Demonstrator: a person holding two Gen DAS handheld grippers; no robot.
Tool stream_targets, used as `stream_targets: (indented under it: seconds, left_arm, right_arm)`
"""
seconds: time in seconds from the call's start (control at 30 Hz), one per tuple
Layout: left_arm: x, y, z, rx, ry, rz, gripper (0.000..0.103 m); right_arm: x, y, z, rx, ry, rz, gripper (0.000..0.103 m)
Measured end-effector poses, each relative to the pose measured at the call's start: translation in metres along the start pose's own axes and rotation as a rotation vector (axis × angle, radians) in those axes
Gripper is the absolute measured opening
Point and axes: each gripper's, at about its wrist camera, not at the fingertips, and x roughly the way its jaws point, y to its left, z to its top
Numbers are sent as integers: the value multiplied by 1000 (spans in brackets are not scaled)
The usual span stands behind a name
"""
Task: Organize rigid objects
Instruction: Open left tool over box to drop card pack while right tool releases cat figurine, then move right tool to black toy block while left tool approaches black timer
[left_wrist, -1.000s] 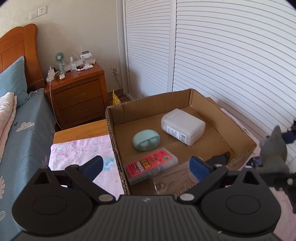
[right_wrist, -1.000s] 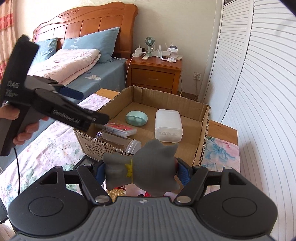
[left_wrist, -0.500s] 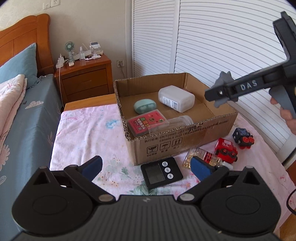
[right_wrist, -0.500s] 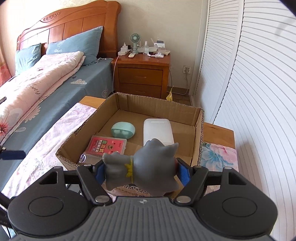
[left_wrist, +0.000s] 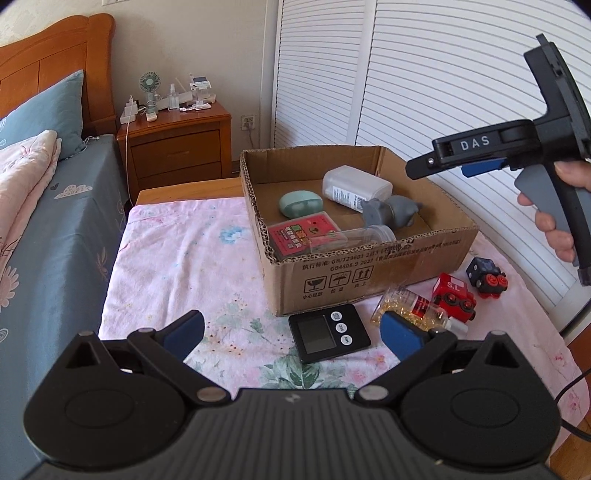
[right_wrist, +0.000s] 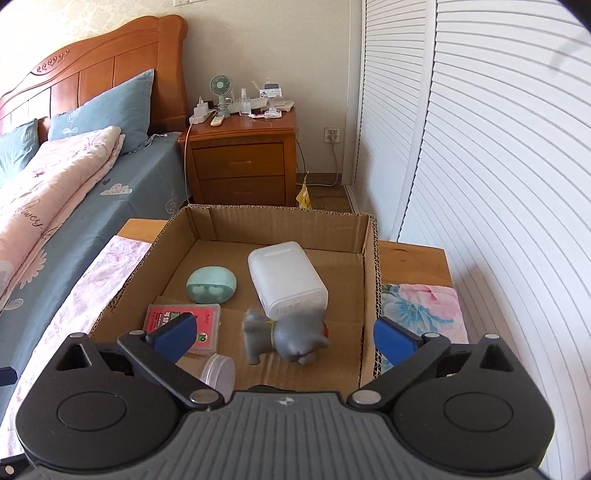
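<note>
A cardboard box (left_wrist: 369, 273) (right_wrist: 369, 258) stands on the flowered cloth. In it lie a grey cat figure (left_wrist: 391, 212) (right_wrist: 288, 334), a white plastic container (left_wrist: 354, 188) (right_wrist: 286, 278), a mint oval case (left_wrist: 299, 203) (right_wrist: 211, 285), a red card box (left_wrist: 303, 236) (right_wrist: 184, 319) and a clear jar (left_wrist: 354, 238) (right_wrist: 219, 373). My right gripper (right_wrist: 282, 334) is open and empty above the box, over the cat. My left gripper (left_wrist: 291, 332) is open and empty in front of the box, above a black timer (left_wrist: 328, 338).
On the cloth right of the timer lie a bottle of gold beads (left_wrist: 410, 306), a red toy train car (left_wrist: 454, 299) and a dark toy engine (left_wrist: 485, 277). A bed (right_wrist: 55, 206) lies to the left, a wooden nightstand (right_wrist: 243, 162) behind, white louvred doors (right_wrist: 480, 147) to the right.
My right gripper opened and the grey cat dropped into the box. My left gripper pulled back out of the box and now hangs over the timer.
</note>
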Motion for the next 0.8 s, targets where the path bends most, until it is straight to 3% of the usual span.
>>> stream_targets:
  seconds: [0.33, 0.6, 0.8]
  left_arm:
    - [-4, -4, -3, 6, 2, 3, 101]
    - [-3, -4, -6, -6, 9, 8, 101]
    - [3, -7, -9, 8, 1, 12, 101]
  right_arm:
    - [-16, 1, -17, 0, -2, -3, 103]
    - [-30, -1, -42, 8, -19, -61, 103]
    - [-24, -22, -81, 32, -3, -234, 103]
